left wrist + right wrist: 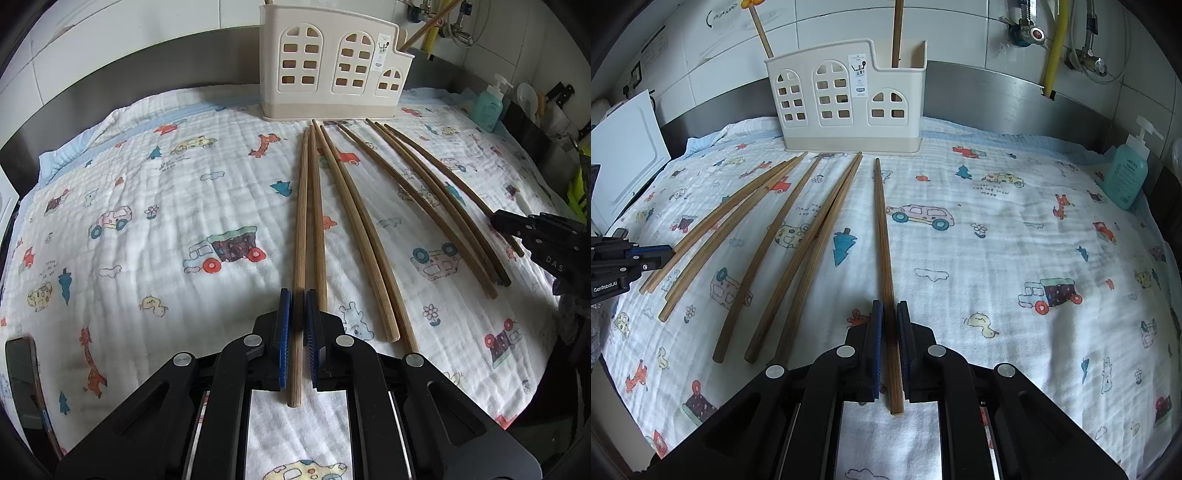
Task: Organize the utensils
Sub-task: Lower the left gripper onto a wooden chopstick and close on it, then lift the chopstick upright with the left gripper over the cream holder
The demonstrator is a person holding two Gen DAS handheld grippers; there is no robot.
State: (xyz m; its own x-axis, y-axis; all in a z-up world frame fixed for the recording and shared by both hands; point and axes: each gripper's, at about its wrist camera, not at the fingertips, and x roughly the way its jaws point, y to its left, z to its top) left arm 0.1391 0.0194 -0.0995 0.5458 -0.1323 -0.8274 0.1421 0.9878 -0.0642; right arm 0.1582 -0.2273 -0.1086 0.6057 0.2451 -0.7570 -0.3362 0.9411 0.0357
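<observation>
Several long wooden chopsticks lie in a fan on a cartoon-print cloth (147, 206), tips toward a cream utensil holder (325, 70) at the back, also in the right wrist view (849, 96). My left gripper (298, 295) is shut on the leftmost chopstick (301, 206), which runs between its blue pads. My right gripper (889, 306) is shut on the rightmost chopstick (882, 229). The right gripper shows at the right edge of the left view (543, 236); the left gripper shows at the left edge of the right view (624, 262).
Two wooden handles (897, 33) stand in the holder. A teal soap bottle (1126, 177) stands at the cloth's right edge. A white board (624, 155) leans at the left. Pipes and valves (1052, 44) run on the tiled wall behind. A dark phone (22, 380) lies at the left.
</observation>
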